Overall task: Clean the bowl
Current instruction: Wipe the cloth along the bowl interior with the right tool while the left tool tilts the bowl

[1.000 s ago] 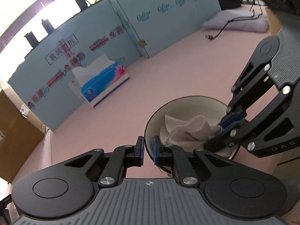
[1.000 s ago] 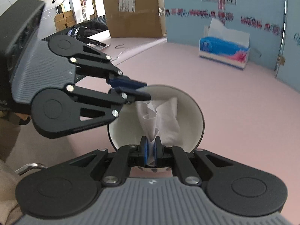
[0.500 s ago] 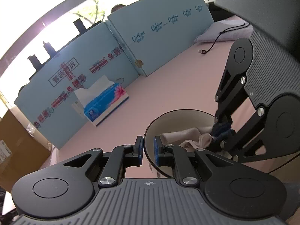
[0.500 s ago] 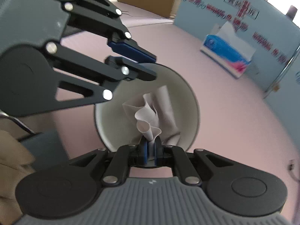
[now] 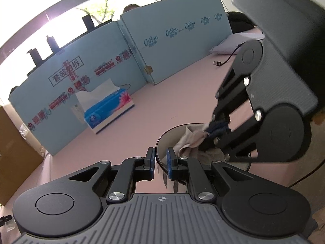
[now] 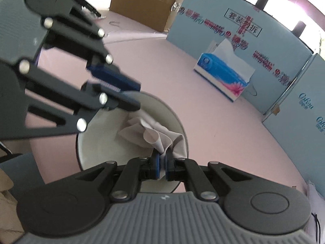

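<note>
A white bowl with a dark rim sits on the pink table. My left gripper is shut on the bowl's near rim, one pad inside the wall and one outside. A crumpled white tissue lies inside the bowl. The right gripper comes in from the right, shut on that tissue. In the right wrist view the tissue bunches up out of my right gripper against the bowl wall. The left gripper clamps the rim at the upper left.
A blue tissue box stands on the pink table before light blue printed panels. A brown cardboard box sits at the far left, and a black cable lies far right.
My right gripper has rolled and swept the tissue across the inside of the bowl toward the right wall. The left gripper kept its hold on the rim.
</note>
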`<state>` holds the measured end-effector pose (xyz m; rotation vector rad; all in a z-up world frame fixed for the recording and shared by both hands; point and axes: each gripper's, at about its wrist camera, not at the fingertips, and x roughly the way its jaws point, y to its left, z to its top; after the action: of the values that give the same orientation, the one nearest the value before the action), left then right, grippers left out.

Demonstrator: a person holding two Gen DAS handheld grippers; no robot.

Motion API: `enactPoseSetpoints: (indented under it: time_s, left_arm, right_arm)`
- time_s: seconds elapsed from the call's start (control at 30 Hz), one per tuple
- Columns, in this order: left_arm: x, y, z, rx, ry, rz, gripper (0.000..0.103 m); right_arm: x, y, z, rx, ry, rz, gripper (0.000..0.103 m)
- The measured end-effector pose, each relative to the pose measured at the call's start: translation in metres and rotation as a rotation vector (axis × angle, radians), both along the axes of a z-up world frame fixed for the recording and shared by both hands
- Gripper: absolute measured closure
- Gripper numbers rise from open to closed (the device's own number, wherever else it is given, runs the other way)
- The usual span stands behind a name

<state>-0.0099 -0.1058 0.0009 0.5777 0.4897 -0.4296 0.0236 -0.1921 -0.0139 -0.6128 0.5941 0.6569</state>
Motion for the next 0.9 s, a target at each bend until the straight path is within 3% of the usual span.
enactPoseSetpoints:
  time_s: [0.33, 0.53, 0.77, 0.9]
  left_arm:
    - [0.003, 0.003, -0.002, -0.008, 0.009, -0.005, 0.088]
    - [0.006, 0.007, -0.005, -0.017, 0.023, -0.001, 0.088]
    - [0.015, 0.012, -0.011, -0.031, 0.059, 0.026, 0.088]
    - [0.022, 0.026, -0.01, -0.113, 0.105, 0.094, 0.081]
  right_arm:
    - [-0.004, -0.008, -0.006, 0.013, 0.113, -0.002, 0.101]
    - [-0.01, -0.015, -0.003, 0.09, 0.209, 0.002, 0.099]
    - [-0.02, -0.006, -0.003, 0.146, 0.218, 0.014, 0.099]
    - [-0.018, -0.004, -0.002, 0.179, 0.219, 0.005, 0.099]
